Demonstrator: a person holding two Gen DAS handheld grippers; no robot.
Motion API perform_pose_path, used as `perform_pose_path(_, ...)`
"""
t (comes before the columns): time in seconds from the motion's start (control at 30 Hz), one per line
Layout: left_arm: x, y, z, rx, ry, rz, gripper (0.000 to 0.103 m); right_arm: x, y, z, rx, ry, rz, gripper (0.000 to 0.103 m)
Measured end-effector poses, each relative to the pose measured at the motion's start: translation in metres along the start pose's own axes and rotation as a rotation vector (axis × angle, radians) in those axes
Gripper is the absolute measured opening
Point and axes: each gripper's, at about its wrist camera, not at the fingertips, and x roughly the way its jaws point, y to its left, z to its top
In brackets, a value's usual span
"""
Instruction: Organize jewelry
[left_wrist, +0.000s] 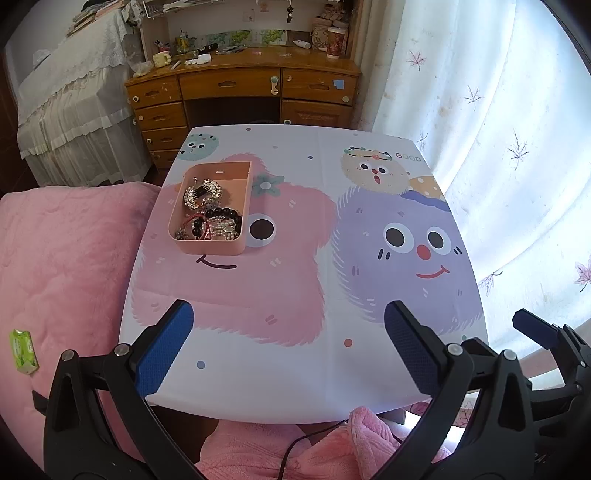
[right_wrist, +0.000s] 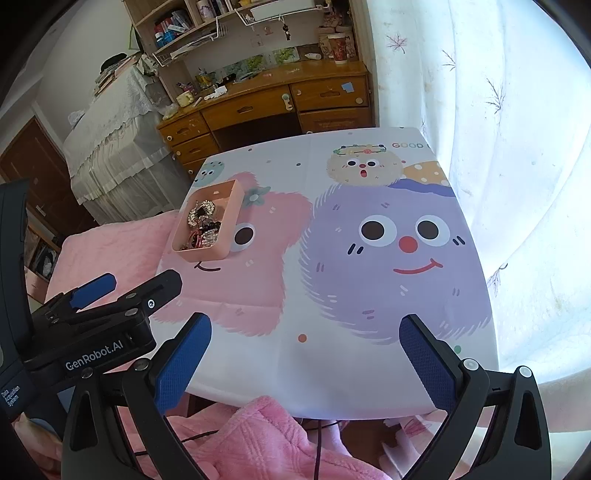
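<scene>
A pink rectangular box (left_wrist: 236, 248) stands on the left part of the cartoon-print table (left_wrist: 295, 369). Inside lie a silver rhinestone hair clip (left_wrist: 202, 192), a black bead bracelet (left_wrist: 225, 214) and a tangle of other jewelry. The box also shows in the right wrist view (right_wrist: 218, 256). My left gripper (left_wrist: 288, 332) is open and empty above the table's near edge. My right gripper (right_wrist: 304, 345) is open and empty at the near edge, right of the left one. The left gripper (right_wrist: 127, 288) shows in the right wrist view, and one right finger (left_wrist: 535, 330) shows in the left wrist view.
A pink quilted bed (left_wrist: 55, 258) lies left of the table, with a small green packet (left_wrist: 24, 349) on it. A wooden desk (left_wrist: 243, 88) with drawers stands beyond the table. A white curtain (left_wrist: 498, 129) hangs on the right. A black cable (left_wrist: 295, 446) runs over pink cloth below.
</scene>
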Motion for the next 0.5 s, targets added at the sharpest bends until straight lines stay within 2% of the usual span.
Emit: perform_pose_path(0.5,0.0033,-0.0033,-0.0001,0.008,0.001,0.002,0.103,-0.0003,-0.0053,0.0027,0.005,0.001,-0.007,0.103)
